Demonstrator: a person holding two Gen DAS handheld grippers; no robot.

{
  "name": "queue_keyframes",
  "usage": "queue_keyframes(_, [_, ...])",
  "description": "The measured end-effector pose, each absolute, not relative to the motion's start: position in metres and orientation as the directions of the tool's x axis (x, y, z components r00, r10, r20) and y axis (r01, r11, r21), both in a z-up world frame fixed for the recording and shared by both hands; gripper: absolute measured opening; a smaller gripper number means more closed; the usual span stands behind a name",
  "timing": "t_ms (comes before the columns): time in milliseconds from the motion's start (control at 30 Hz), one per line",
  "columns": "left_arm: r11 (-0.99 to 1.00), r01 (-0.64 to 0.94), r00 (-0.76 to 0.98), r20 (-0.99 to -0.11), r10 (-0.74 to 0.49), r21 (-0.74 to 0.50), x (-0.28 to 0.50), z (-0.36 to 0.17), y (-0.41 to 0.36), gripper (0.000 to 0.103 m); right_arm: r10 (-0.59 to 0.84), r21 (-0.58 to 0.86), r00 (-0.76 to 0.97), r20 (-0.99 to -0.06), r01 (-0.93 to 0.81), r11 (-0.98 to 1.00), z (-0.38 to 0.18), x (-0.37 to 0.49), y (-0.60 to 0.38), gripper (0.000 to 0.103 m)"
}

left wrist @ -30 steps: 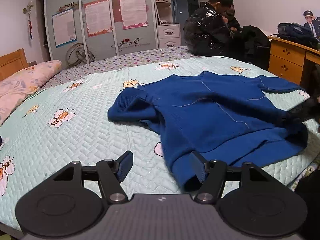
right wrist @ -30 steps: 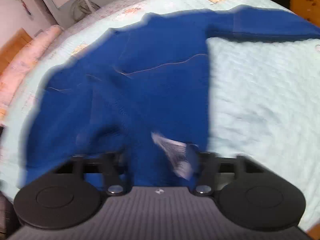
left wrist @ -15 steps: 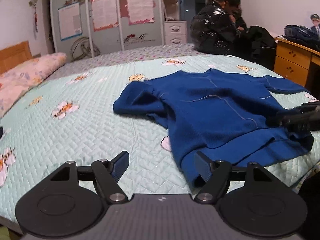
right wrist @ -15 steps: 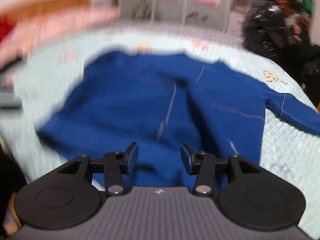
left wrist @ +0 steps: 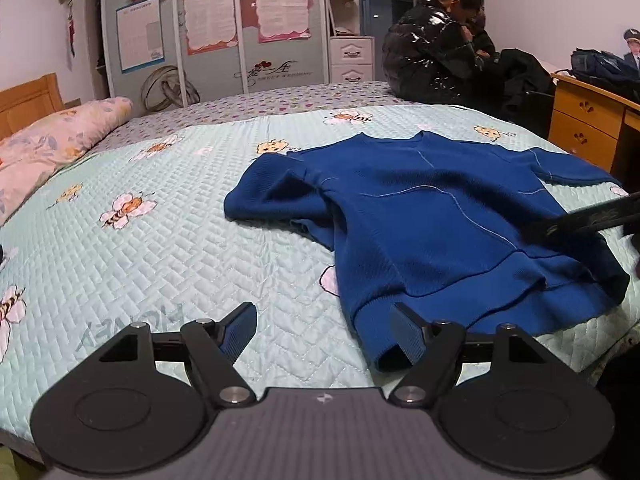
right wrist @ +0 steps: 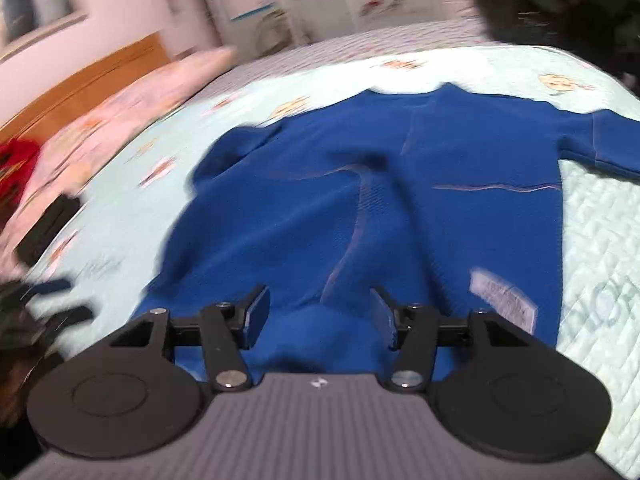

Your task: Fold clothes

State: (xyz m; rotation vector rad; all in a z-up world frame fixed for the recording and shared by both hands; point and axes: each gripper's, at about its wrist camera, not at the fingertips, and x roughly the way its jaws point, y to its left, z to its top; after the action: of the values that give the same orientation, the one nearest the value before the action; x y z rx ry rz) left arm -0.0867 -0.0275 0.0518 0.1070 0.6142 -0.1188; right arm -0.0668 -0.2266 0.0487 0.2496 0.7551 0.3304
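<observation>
A blue knitted sweater point(left wrist: 440, 216) lies spread on a pale green quilted bedspread point(left wrist: 160, 240) stitched in a herringbone pattern and printed with cartoon bees. The knit is fine and ribbed at the hem, with thin pale seam lines running across the body (they suggest it lies inside out, though that cannot be confirmed). A white care label point(right wrist: 504, 304) shows near the hem in the right wrist view.

The left gripper point(left wrist: 322, 330) hovers just before the hem's near corner with its jaws spread wide and nothing between them; the ribbed hem lies just ahead of its right finger. One sleeve is bunched in soft folds ahead of it and to its left.

The right gripper point(right wrist: 318, 312) has just been opening its jaws; they stand apart over the lower body of the sweater, with fabric below them but no pad pressing on it. That view is blurred.

Beyond the sweater, a floral pink pillow point(left wrist: 60, 136) lies far left, and a person in a glossy black jacket point(left wrist: 424, 52) sits at the bed's far edge.
</observation>
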Motion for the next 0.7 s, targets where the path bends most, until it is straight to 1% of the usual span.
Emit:
queue_keyframes(33, [0.988,0.140,0.812,-0.578,-0.077,0.066,-0.087,0.053,-0.027,0.076,0.431,0.366,0.617,-0.658,-0.238,0.900,0.039,-0.060,-0.219,0.061])
queue_keyframes(67, [0.988,0.137,0.814,-0.576,-0.074,0.067,-0.087,0.054,-0.027,0.076,0.522,0.426,0.482,-0.704,-0.301,0.853,0.028,-0.057,-0.208,0.071])
queue_keyframes(100, [0.989,0.130,0.818,-0.571,-0.071,0.063,-0.088,0.056,-0.025,0.076,0.562,0.413,0.430,-0.707,-0.394,0.821,0.034,-0.065,-0.198,0.074])
queue_keyframes(133, [0.991,0.120,0.821,-0.568,-0.065,0.060,-0.088,0.056,-0.022,0.077,0.590,0.382,0.393,-0.705,-0.490,0.784,0.042,-0.075,-0.189,0.074])
queue_keyframes(167, [0.992,0.110,0.823,-0.564,-0.059,0.056,-0.088,0.057,-0.019,0.079,0.664,0.455,0.347,-0.663,-0.518,0.725,0.050,-0.076,-0.196,0.061])
queue_keyframes(200, [0.994,0.100,0.822,-0.567,-0.053,0.051,-0.087,0.056,-0.017,0.079,0.740,0.540,0.298,-0.603,-0.530,0.654,0.057,-0.076,-0.206,0.054])
queue_keyframes(233, [0.994,0.097,0.817,-0.574,-0.054,0.045,-0.085,0.055,-0.017,0.079,0.767,0.569,0.345,-0.541,-0.521,0.636,0.065,-0.079,-0.219,0.056])
queue_keyframes(267, [0.995,0.094,0.811,-0.582,-0.055,0.038,-0.084,0.054,-0.017,0.079,0.719,0.529,0.441,-0.537,-0.488,0.694,0.071,-0.076,-0.228,0.060])
queue_keyframes(333, [0.994,0.105,0.810,-0.584,-0.061,0.041,-0.084,0.053,-0.021,0.079,0.548,0.403,0.591,-0.592,-0.372,0.836,0.071,-0.061,-0.237,0.061])
queue_keyframes(367, [0.992,0.113,0.811,-0.581,-0.064,0.047,-0.084,0.054,-0.023,0.079,0.507,0.381,0.621,-0.597,-0.337,0.861,0.066,-0.056,-0.238,0.061])
queue_keyframes(433, [0.989,0.131,0.820,-0.568,-0.067,0.072,-0.086,0.056,-0.028,0.079,0.529,0.410,0.592,-0.608,-0.336,0.848,0.048,-0.046,-0.229,0.061])
queue_keyframes(500, [0.983,0.151,0.831,-0.552,-0.069,0.104,-0.089,0.057,-0.030,0.079,0.667,0.509,0.410,-0.622,-0.435,0.742,0.032,-0.049,-0.209,0.062])
queue_keyframes(533, [0.977,0.170,0.834,-0.546,-0.074,0.127,-0.090,0.057,-0.034,0.079,0.751,0.580,0.323,-0.576,-0.486,0.654,0.031,-0.056,-0.204,0.057])
queue_keyframes(567, [0.970,0.190,0.837,-0.541,-0.080,0.151,-0.091,0.056,-0.037,0.079,0.831,0.661,0.256,-0.494,-0.510,0.550,0.033,-0.065,-0.205,0.055])
queue_keyframes(600, [0.962,0.209,0.840,-0.535,-0.085,0.175,-0.092,0.055,-0.040,0.079,0.873,0.710,0.249,-0.420,-0.508,0.487,0.036,-0.077,-0.210,0.055])
queue_keyframes(667, [0.938,0.251,0.846,-0.526,-0.093,0.238,-0.092,0.052,-0.050,0.079,0.866,0.754,0.347,-0.361,-0.437,0.490,0.036,-0.091,-0.237,0.061])
queue_keyframes(700, [0.913,0.283,0.850,-0.518,-0.096,0.295,-0.092,0.048,-0.059,0.079,0.853,0.775,0.400,-0.336,-0.398,0.492,0.035,-0.098,-0.250,0.062])
